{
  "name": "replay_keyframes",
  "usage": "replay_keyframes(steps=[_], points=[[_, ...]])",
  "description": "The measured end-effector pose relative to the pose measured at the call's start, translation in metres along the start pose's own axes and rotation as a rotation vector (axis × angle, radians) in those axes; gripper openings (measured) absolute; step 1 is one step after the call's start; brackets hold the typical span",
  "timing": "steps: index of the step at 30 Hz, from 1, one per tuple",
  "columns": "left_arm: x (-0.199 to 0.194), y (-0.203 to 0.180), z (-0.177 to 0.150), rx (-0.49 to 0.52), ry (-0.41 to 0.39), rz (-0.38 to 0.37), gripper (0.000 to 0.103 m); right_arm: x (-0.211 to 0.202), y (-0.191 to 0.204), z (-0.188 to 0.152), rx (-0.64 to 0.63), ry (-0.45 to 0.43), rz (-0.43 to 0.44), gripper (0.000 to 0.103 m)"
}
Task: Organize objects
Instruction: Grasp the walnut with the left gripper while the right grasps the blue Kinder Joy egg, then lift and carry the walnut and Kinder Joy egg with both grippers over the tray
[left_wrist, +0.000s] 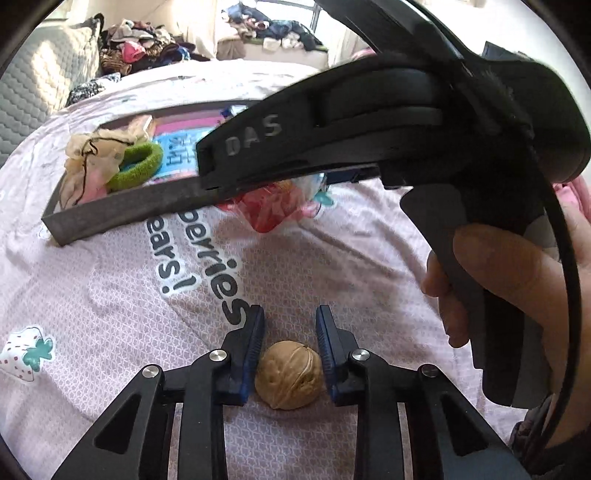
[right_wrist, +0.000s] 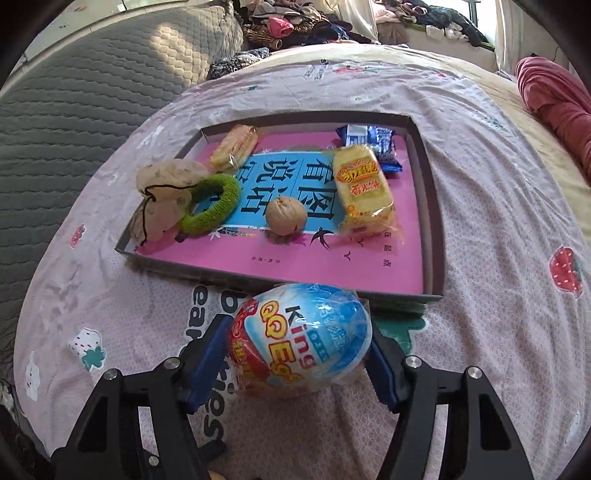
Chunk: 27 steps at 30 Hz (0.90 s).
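A walnut (left_wrist: 289, 374) lies on the pink bedsheet between the blue pads of my left gripper (left_wrist: 290, 332); the jaws stand beside it with small gaps, open. My right gripper (right_wrist: 299, 354) is shut on a blue and red wrapped toy egg (right_wrist: 301, 341), held just in front of the grey tray (right_wrist: 437, 206). The tray holds a second walnut (right_wrist: 286, 215), a green hair tie (right_wrist: 210, 203), a beige cloth pouch (right_wrist: 164, 195), a yellow snack pack (right_wrist: 364, 188), a blue packet (right_wrist: 373, 142) and a biscuit pack (right_wrist: 234, 147). The tray's near wall (left_wrist: 122, 218) shows in the left view.
The right gripper's black body and the hand holding it (left_wrist: 491, 288) fill the upper right of the left view. A grey quilted headboard (right_wrist: 74, 110) lies left of the bed. Piled clothes (right_wrist: 295, 26) sit behind. A red cloth (right_wrist: 554, 103) lies at the far right.
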<state>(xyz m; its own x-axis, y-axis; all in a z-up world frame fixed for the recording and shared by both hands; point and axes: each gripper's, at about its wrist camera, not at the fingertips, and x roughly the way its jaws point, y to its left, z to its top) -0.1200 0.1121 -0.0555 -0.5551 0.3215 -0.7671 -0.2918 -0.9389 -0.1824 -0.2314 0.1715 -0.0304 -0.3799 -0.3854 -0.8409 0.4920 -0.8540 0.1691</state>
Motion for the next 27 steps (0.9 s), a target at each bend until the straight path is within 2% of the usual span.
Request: replay_keyframes(steps=[22, 27], points=[[-0.026, 0.021, 0.005, -0.032, -0.02, 0.022, 0.029, -0.021, -0.003, 0.009, 0.023, -0.047, 0.019, 0.069], [-0.028, 0.024, 0.016, -0.025, -0.024, 0.031, 0.029, -0.028, -0.003, 0.014, 0.022, -0.06, 0.018, 0.069]])
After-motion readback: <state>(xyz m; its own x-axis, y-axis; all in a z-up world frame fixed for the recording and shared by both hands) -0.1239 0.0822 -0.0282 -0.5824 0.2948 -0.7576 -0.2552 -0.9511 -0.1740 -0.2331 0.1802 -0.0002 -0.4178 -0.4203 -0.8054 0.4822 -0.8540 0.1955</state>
